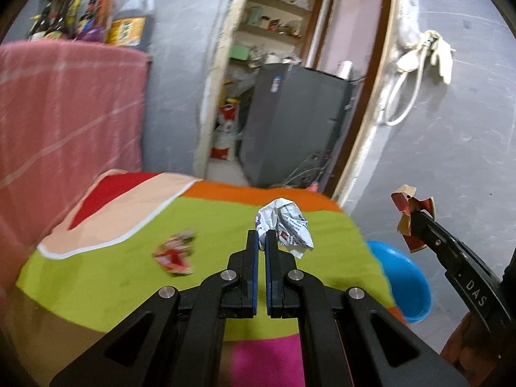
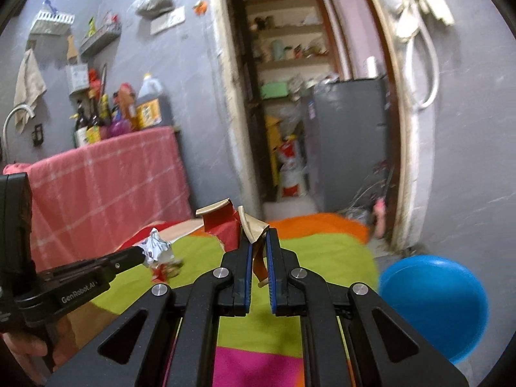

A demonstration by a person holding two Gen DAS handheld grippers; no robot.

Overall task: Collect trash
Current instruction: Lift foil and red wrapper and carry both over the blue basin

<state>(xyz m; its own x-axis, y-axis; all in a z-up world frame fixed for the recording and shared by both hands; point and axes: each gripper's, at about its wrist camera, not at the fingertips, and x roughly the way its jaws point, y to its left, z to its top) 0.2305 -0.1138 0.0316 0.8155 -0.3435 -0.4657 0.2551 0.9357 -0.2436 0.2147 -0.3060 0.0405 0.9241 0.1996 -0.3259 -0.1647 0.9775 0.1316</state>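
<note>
i have my left gripper (image 1: 262, 237) clamped on a crumpled ball of printed white paper (image 1: 287, 227), lifted above the bench (image 1: 106, 293) with its bright patchwork cloth. my right gripper (image 2: 258, 245) is pinched tight on a torn red and tan scrap of card (image 2: 232, 222), also off the bench. so two pieces are in hand, neither dropped yet. the blue tub (image 2: 432, 303) sits low beside the bench on my right, and i judge that is where they go. one crushed red and white wrapper (image 1: 175, 254) lies on the green patch, not yet collected.
</note>
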